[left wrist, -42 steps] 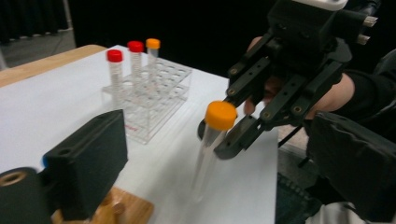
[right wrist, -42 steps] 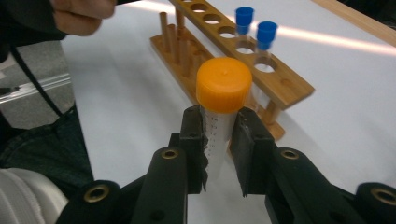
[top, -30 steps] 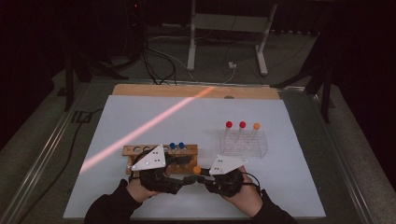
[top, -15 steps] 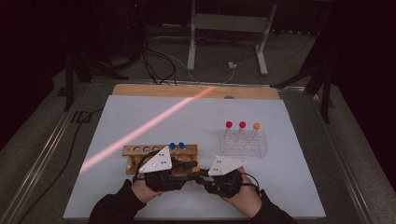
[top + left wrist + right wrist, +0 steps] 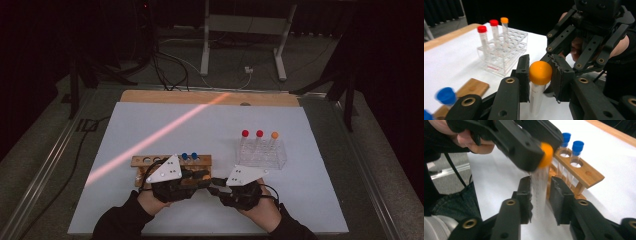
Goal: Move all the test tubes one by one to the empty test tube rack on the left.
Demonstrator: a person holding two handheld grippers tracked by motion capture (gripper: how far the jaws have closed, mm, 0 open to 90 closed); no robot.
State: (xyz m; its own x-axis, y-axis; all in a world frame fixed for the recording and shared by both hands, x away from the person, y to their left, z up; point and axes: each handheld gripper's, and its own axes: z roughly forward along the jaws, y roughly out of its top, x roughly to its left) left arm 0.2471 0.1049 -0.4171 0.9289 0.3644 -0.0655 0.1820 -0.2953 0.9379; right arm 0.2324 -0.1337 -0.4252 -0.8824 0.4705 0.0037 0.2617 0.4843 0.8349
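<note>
White tabletop, dark room behind: two grippers share one orange-capped tube (image 5: pixel 539 82) near the front edge.

Left gripper (image 5: pixel 540 75) has just been closing and its pads press the tube's orange cap; right gripper (image 5: pixel 540 195) has just been easing open, its pads beside the tube's clear body. Two blue-capped tubes (image 5: pixel 189 157) stand in one wooden rack (image 5: pixel 150 161) just behind. Three capped tubes, two red and one orange, stand in one clear rack (image 5: pixel 262 155) toward the right edge. Back half lies bare.

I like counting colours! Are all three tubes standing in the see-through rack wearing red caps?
No, in the clear rack two tubes wear red caps and the third wears an orange cap.
</note>
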